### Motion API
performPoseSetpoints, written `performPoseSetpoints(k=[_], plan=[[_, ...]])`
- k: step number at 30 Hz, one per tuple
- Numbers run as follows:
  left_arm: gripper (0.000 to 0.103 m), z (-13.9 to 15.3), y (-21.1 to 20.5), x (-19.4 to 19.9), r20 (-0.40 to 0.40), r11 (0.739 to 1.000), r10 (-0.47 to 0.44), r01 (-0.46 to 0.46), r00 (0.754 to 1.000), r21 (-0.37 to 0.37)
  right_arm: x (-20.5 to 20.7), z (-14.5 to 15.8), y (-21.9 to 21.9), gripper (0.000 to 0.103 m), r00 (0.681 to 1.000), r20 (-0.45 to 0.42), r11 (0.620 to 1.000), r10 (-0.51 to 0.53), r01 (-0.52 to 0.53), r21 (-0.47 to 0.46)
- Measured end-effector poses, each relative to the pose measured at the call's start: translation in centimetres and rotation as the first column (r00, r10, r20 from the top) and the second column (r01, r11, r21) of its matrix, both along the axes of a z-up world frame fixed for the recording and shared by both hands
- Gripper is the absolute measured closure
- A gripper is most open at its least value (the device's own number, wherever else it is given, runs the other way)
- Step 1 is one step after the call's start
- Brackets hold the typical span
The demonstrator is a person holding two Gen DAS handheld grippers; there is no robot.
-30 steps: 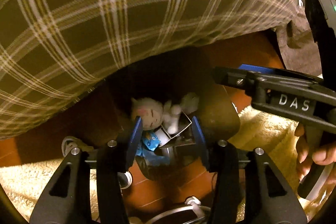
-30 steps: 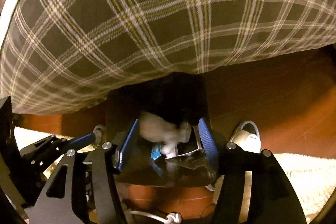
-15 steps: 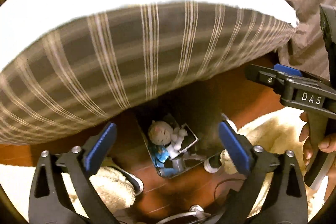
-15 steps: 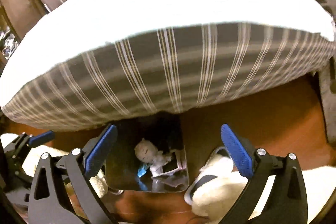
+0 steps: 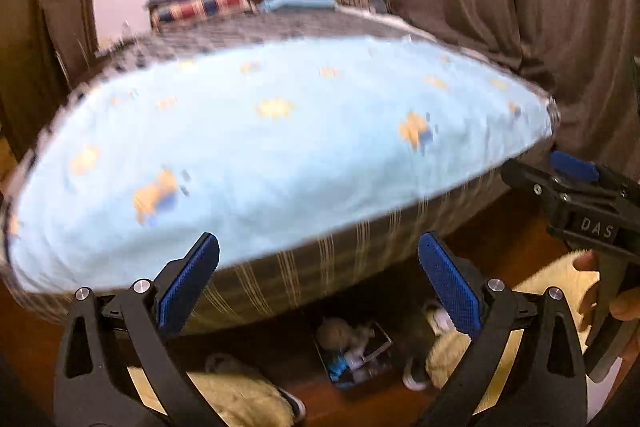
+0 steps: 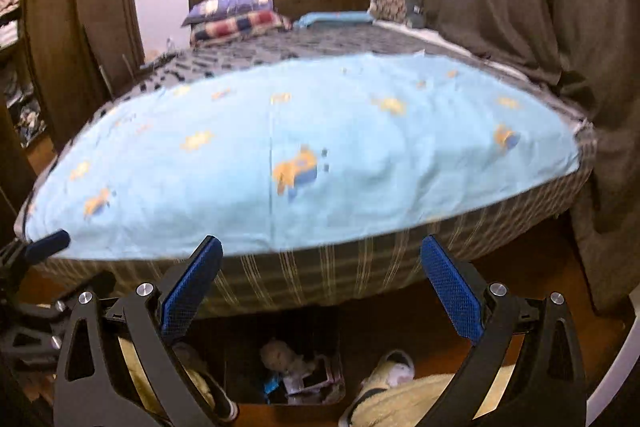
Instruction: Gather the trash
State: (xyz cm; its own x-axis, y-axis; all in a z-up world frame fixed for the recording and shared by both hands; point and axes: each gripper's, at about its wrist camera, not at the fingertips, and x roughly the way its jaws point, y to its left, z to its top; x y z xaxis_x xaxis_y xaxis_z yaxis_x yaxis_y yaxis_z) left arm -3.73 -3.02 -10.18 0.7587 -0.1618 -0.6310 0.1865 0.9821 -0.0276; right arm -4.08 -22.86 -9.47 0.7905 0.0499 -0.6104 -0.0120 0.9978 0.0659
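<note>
Both grippers are spread wide and hold nothing. The left gripper (image 5: 318,283) fills the bottom of its frame, its 2 blue pads (image 5: 188,281) far apart. The right gripper (image 6: 320,285) stands the same way in its own view.

The trash sits low in both frames, in a dark bin (image 6: 280,355) on the wooden floor (image 6: 520,267) at the foot of the bed (image 6: 304,155). Inside lie a crumpled pale wad (image 6: 276,355), a blue wrapper (image 6: 272,385) and some paper scraps (image 6: 316,381). In the left view the bin's contents (image 5: 352,351) show at bottom center.

Both cameras look up over the light blue blanket (image 5: 260,147), so the grippers seem raised clear of the bin, probably to look for more litter. None is plainly visible on the bed. A slipper (image 6: 390,367) lies just right of the bin, on a cream rug (image 6: 420,399).
</note>
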Motion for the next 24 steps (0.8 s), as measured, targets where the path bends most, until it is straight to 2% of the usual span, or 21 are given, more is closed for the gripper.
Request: performPoseSetpoints(k=[5,13,17,24], plan=[[0.008,4.1,0.3,-0.8,0.111,0.999,0.034,-0.034,0.993,0.003,-1.4,4.7,-0.2,0.003,0.992,0.125,0.998,-0.012,0.020,-0.066],[0.008,8.8,0.3,-1.7,0.217,0.998,0.054,-0.057,0.975,0.004,-2.6,8.6,-1.0,0.003,0.972,0.230,0.994,-0.053,0.074,-0.083],[0.008,10.0,0.6,-1.9,0.236,0.997,0.076,-0.078,0.969,-0.003,-3.0,9.7,-1.0,0.003,0.966,0.249,0.993,-0.069,0.090,-0.077],[0.008,10.0,0.8,-2.1,0.238,0.995,0.096,-0.097,0.966,-0.008,-4.0,10.4,-0.5,0.003,0.959,0.270,0.992,-0.087,0.108,-0.066]])
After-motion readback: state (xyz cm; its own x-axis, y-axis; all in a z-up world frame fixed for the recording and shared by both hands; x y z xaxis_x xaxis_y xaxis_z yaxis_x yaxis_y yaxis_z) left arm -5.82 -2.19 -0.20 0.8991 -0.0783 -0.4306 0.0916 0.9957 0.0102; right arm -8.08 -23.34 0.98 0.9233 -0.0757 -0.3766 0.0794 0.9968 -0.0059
